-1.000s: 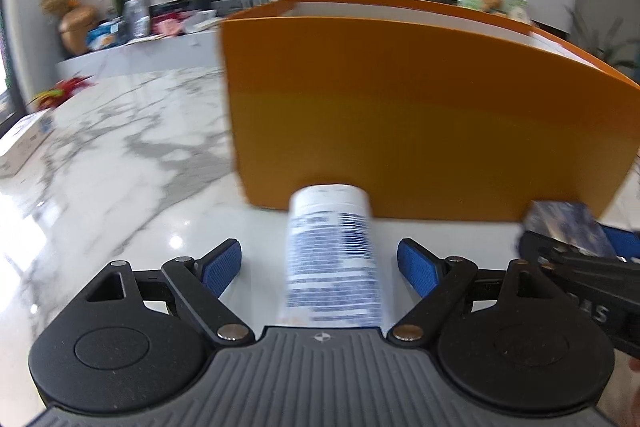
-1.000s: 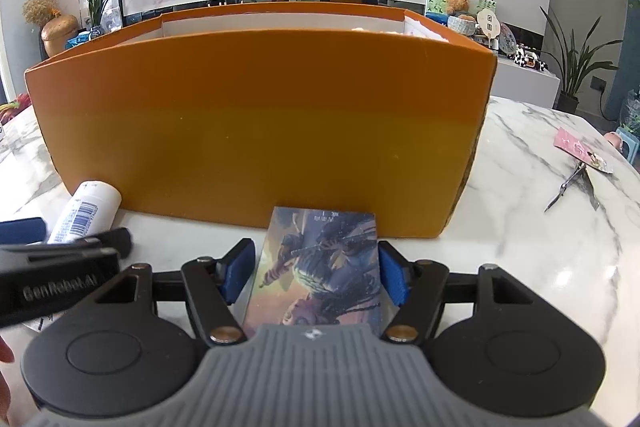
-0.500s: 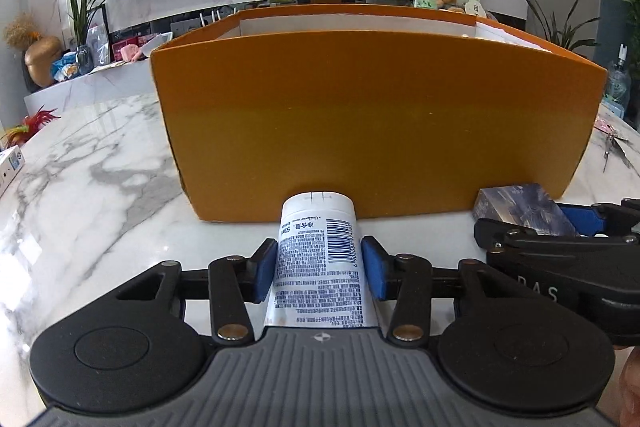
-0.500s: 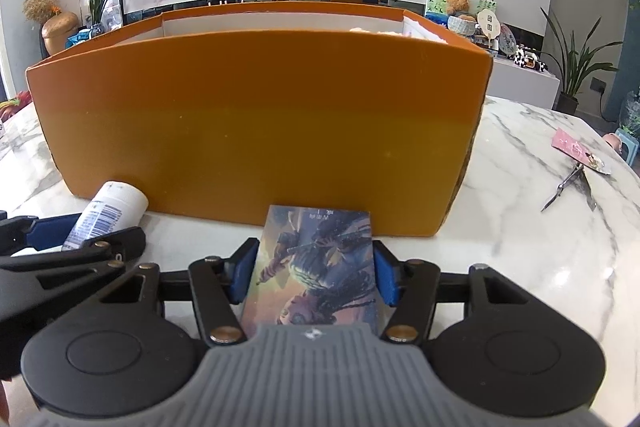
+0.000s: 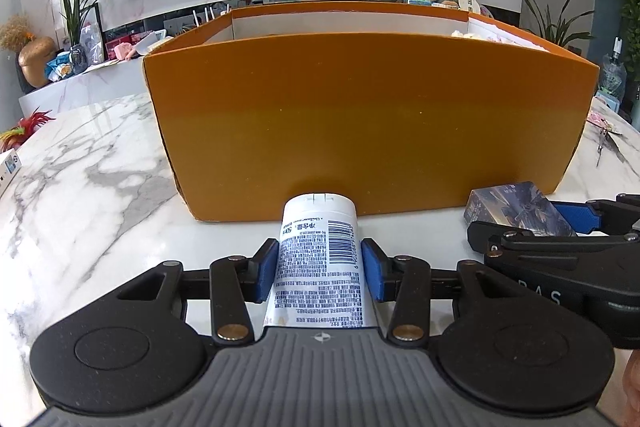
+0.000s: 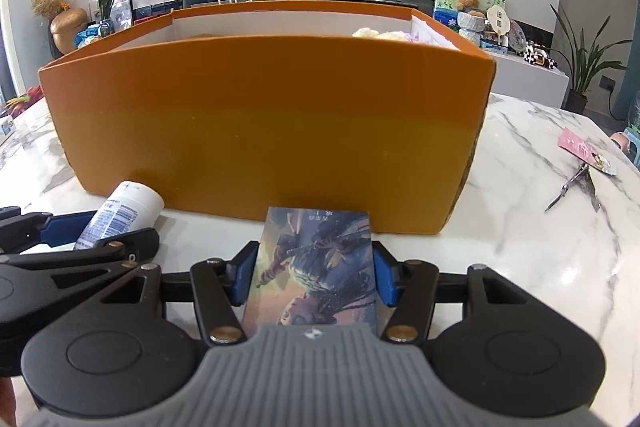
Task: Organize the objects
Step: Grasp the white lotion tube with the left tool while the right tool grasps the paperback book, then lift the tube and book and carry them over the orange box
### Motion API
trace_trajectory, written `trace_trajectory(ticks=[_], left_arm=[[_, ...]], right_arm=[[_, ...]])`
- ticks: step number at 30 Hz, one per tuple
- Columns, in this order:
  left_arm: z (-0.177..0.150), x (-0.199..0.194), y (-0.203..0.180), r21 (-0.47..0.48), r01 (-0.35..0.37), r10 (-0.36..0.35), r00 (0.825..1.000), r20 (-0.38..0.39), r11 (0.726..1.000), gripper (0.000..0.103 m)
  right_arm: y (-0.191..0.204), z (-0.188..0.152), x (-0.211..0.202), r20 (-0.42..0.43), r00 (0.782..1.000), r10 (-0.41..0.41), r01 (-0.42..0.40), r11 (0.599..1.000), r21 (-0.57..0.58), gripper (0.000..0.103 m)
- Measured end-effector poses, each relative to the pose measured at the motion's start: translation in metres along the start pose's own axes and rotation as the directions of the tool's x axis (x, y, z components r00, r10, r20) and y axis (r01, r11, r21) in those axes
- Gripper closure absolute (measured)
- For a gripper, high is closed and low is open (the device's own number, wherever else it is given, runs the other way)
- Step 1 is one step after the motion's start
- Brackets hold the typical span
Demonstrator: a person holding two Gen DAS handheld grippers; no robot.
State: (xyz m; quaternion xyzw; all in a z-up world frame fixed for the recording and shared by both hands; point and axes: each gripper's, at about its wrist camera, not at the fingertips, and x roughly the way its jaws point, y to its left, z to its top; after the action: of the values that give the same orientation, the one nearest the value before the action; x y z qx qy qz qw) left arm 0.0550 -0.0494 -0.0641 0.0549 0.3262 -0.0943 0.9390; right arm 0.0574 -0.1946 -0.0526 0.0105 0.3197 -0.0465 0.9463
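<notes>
1. Jaws of the left gripper [image 5: 320,269] pinch the white tube [image 5: 320,263], its long axis pointing ahead.
2. Right gripper [image 6: 314,275] clamps the card box [image 6: 314,267].
3. Both loads sit low, just before the orange box [image 6: 264,123], whose rim rises above them.

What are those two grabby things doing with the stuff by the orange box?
A person is tidying up with two hand-held grippers. The left gripper is shut on a white tube, and the right gripper is shut on a picture-covered box. Both items are in front of the big orange box, not inside it yet.

Orange box [image 5: 368,123], white tube [image 5: 320,259], marbled table [image 5: 80,187]
</notes>
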Motion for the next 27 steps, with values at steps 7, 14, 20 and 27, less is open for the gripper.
trace_trajectory(ticks=[7,14,20,27], left_arm=[[0.007,-0.012,0.001,-0.012,0.004,-0.004,1.000,0.018,1.000,0.052],[0.016,-0.035,0.002,-0.024,0.011,-0.010,0.998,0.055,1.000,0.052],[0.033,-0.062,0.002,-0.031,0.024,-0.020,0.991,0.130,0.999,0.052],[0.081,-0.075,0.002,-0.062,0.017,-0.001,0.968,0.252,0.998,0.052]], right_arm=[[0.001,0.003,-0.018,0.022,1.000,0.008,-0.007,1.000,-0.015,0.043],[0.002,0.010,-0.051,0.065,0.997,0.032,-0.030,0.999,-0.026,0.043],[-0.003,0.024,-0.090,0.148,0.988,0.043,-0.041,0.999,-0.017,0.043],[-0.009,0.065,-0.118,0.295,0.955,0.043,-0.047,0.999,0.009,0.043]])
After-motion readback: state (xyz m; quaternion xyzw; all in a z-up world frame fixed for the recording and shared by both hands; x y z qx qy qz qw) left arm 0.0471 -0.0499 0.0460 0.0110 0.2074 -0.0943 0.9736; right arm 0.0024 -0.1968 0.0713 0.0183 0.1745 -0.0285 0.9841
